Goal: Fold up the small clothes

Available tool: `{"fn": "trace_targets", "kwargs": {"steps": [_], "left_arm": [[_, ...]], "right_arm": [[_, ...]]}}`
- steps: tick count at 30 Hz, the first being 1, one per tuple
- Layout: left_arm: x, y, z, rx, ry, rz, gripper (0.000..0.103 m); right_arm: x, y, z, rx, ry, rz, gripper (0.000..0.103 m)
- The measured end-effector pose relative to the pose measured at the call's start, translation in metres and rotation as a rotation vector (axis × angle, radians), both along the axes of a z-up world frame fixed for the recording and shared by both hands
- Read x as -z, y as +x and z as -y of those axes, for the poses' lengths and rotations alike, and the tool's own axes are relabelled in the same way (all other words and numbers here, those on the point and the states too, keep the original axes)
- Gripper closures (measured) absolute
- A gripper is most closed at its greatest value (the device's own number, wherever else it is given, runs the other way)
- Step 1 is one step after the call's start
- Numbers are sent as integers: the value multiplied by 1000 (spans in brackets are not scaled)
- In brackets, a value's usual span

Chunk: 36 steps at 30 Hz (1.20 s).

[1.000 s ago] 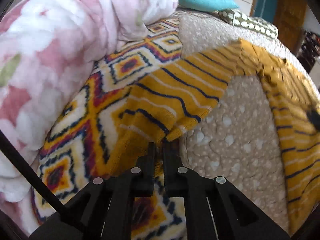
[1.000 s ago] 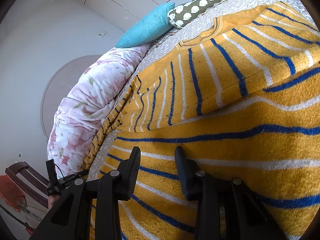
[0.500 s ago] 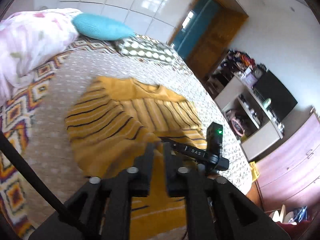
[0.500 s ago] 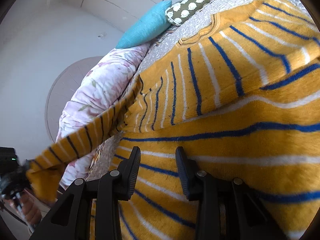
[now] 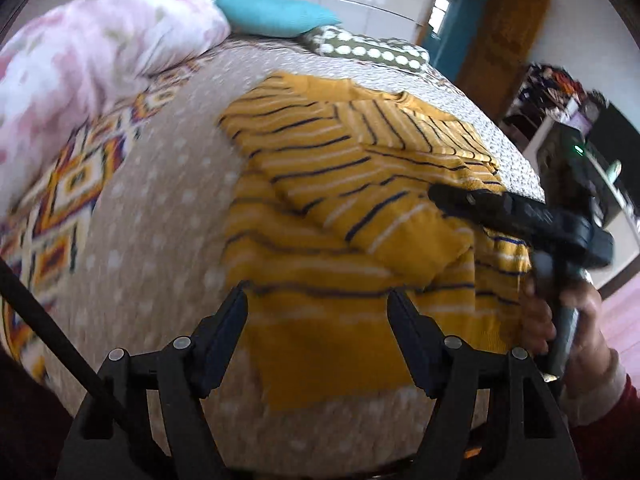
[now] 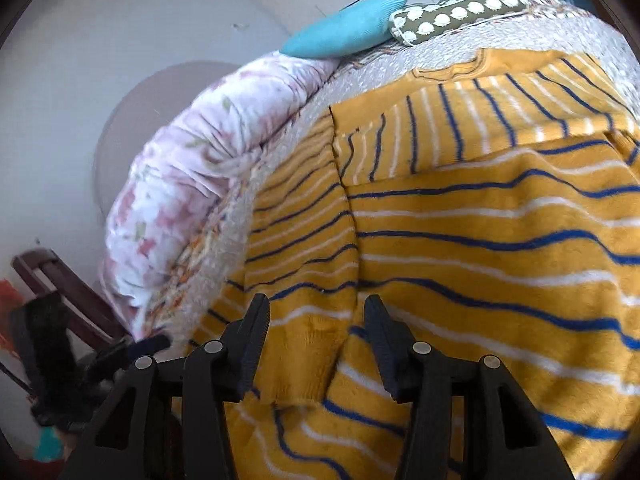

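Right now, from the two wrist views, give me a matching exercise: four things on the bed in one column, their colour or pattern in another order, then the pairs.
Things:
1. sweater
2. plain pillow
3. long cushion
4. quilt

Looks:
A. olive with white dots
B. pink and white floral
C. mustard with blue and white stripes
D. teal

Pairs: 1-C, 2-D, 3-A, 4-B
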State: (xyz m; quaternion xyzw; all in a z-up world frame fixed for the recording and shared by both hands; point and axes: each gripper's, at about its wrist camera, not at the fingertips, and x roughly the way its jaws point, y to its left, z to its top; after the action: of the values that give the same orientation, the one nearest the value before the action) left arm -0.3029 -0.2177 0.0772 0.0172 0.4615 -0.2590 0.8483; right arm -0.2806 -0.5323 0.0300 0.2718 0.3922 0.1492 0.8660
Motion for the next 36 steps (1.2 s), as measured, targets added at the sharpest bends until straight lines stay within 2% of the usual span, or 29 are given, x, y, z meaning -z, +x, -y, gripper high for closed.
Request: {"fn": "trace_targets", "kwargs": {"steps": [4,7,10,12,14,16,18,20,22,24,26,28,30,31,34,36], "left_arm": [[0,-14,-20,-17,-27,14,31],[-2,-19,-25,-25,-37,30,30],[-2,-20,-30,-24,-64,25,29],[0,-20,-33,-25,-78,16,29],[0,-20,-35,-31,-88,14,29],[2,-19,-37,-38,-99,6,29],[7,-18,-39,-44,-113,-12,29],[9,-17,-38,-46,-118,-30,29],[9,-18,-38,-40,-119,-32,29],[5,-21,-35,-25,-109,-18,29],[3,-23,-31,-10,-95,-5,29],[4,-23,-27,0,-89,-5,28],[8,-22,-23,6,-91,-18,28],[10,-21,-20,7,-90,-27,28],[18,-18,-11,12,-82,-60,28],[19,-18,-7,12,-68,-62,28]], "right_arm": [[9,32,-5,25,-21,-35,50],[31,54,-12,-7,48,-123,50],[27,52,-20,-40,103,-139,53],[25,44,-25,-66,99,-152,66],[22,32,-31,-78,70,-155,70],[22,19,-32,-66,45,-160,80],[18,15,-33,-57,30,-160,97],[6,19,-32,-59,24,-148,97],[-18,23,-25,-50,38,-96,97],[-48,22,-6,-18,51,-13,97],[-77,16,28,61,31,69,97],[-88,9,69,159,7,90,97],[-85,7,104,251,-51,63,97],[-75,8,126,310,-101,14,97],[-31,17,165,363,-107,-148,97],[-7,21,177,375,-105,-224,91]]}}
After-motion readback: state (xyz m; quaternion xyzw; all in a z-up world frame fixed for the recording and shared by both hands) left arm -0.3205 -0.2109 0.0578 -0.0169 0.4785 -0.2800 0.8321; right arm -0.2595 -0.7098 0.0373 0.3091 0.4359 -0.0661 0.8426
